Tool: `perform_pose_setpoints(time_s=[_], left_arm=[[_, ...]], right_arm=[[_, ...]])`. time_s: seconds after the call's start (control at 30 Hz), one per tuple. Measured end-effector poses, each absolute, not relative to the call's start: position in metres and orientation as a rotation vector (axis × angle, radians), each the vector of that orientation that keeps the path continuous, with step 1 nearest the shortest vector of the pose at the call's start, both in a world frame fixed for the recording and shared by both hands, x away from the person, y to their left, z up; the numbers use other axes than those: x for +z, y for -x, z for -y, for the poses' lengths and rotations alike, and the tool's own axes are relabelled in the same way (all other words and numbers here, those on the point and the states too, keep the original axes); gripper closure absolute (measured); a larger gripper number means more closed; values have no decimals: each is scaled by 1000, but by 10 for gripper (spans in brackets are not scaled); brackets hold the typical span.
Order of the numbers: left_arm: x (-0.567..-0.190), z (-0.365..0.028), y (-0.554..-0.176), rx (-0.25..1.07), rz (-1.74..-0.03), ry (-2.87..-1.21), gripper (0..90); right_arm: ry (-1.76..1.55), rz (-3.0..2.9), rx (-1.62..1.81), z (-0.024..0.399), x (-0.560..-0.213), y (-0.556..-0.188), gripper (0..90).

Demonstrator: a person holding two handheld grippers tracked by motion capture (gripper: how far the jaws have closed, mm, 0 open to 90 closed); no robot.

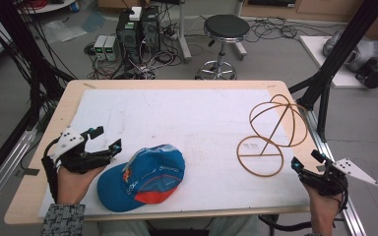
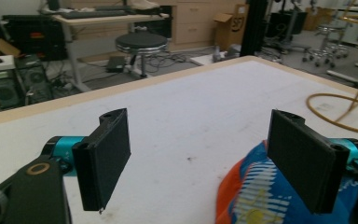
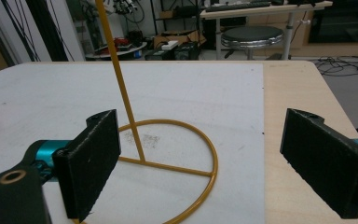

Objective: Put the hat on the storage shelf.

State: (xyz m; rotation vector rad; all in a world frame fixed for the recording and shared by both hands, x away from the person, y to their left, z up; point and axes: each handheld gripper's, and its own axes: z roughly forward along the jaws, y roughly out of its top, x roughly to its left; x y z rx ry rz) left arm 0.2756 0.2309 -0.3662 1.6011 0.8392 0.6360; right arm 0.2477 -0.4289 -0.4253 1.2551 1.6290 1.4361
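Observation:
A blue cap (image 1: pixel 142 177) with orange panels lies on the white mat near the front edge, its brim toward the left. My left gripper (image 1: pixel 107 138) rests open just to its left; in the left gripper view the cap (image 2: pixel 261 196) sits under the right jaw, untouched. A gold wire stand (image 1: pixel 270 132), a round base ring with a stem and a looped head form, stands at the right. My right gripper (image 1: pixel 306 160) is open beside its base; in the right gripper view the base ring (image 3: pixel 168 163) lies ahead between the jaws, apart from them.
A white mat (image 1: pixel 177 118) covers most of the wooden table (image 1: pixel 69 103). A black frame post (image 1: pixel 332 64) rises at the table's right rear corner. Beyond the far edge stand a stool (image 1: pixel 225 27) and computer cases (image 1: pixel 138 29) among cables.

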Motion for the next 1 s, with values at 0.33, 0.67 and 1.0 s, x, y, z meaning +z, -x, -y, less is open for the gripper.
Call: perform_pose_setpoints(time_s=[0.33,0.67,1.0], left_arm=[[-379,-198,-283,515,-678,-1679,236],[-388,-179,-285,446,-604,-1755,302],[-394,-169,-286,440,-592,-1820,373]], right_arm=[[-1262,-1620,1430,434,-426,-243,112],[-1266,-1627,1429,433,-426,-242,112],[-1271,-1620,1433,435,-426,-241,112]])
